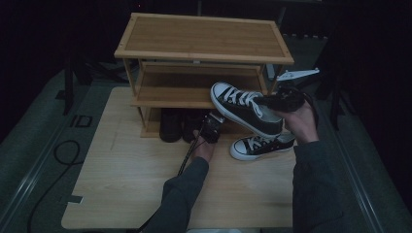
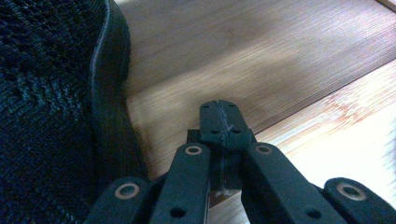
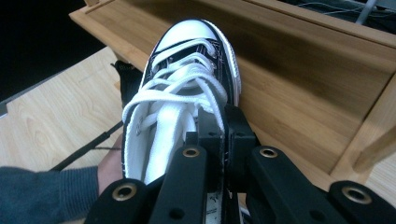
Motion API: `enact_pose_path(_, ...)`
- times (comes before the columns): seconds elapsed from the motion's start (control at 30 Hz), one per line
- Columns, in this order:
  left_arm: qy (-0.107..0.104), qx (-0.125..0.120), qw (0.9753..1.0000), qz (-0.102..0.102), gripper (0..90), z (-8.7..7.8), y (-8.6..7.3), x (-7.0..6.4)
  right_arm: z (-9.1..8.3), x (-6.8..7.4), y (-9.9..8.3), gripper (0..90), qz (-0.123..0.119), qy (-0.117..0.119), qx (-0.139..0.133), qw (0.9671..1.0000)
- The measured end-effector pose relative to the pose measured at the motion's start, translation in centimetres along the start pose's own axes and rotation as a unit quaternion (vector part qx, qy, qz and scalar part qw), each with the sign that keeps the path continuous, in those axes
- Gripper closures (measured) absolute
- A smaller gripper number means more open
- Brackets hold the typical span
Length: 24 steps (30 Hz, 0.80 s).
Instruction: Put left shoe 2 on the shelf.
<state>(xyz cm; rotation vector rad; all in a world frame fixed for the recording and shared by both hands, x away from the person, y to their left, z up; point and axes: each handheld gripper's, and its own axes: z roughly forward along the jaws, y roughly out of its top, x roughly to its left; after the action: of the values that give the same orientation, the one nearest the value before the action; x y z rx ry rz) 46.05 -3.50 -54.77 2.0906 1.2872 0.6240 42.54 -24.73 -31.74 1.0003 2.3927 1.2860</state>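
My right gripper [image 1: 283, 100] [image 3: 223, 117] is shut on the side wall of a black sneaker [image 1: 243, 108] [image 3: 187, 79] with a white toe cap and white laces. It holds the sneaker in the air, toe pointing at the middle shelf [image 1: 170, 92] [image 3: 303, 88] of a bamboo shoe rack. The matching sneaker [image 1: 261, 144] lies on the wooden table [image 1: 126, 179]. My left gripper [image 1: 212, 125] [image 2: 219, 111] is shut on nothing, low at the rack's bottom shelf [image 2: 210, 51], just right of a black knit shoe [image 2: 46, 116].
Two dark shoes [image 1: 171, 125] [image 1: 194, 124] stand on the bottom shelf. The rack's top board [image 1: 204, 36] overhangs the shelves. A black cable [image 1: 65, 150] loops on the floor at the left. The left hand [image 3: 111, 164] lies below the lifted sneaker.
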Motion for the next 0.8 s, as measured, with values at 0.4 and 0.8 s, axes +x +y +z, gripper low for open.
enact_pose_path(0.4, 0.0, 0.0, 1.0, 0.0, 90.0, 0.0, 0.0, 0.0, 2.2, 0.4, 0.9, 87.9, 0.028, -0.021, -0.008, 0.9994)
enact_pose_path(0.8, 0.001, 0.001, 1.0, 0.0, 90.0, 0.0, 0.0, 0.0, 3.5, 0.1, 0.7, 87.7, 0.069, -0.05, -0.007, 0.9963)
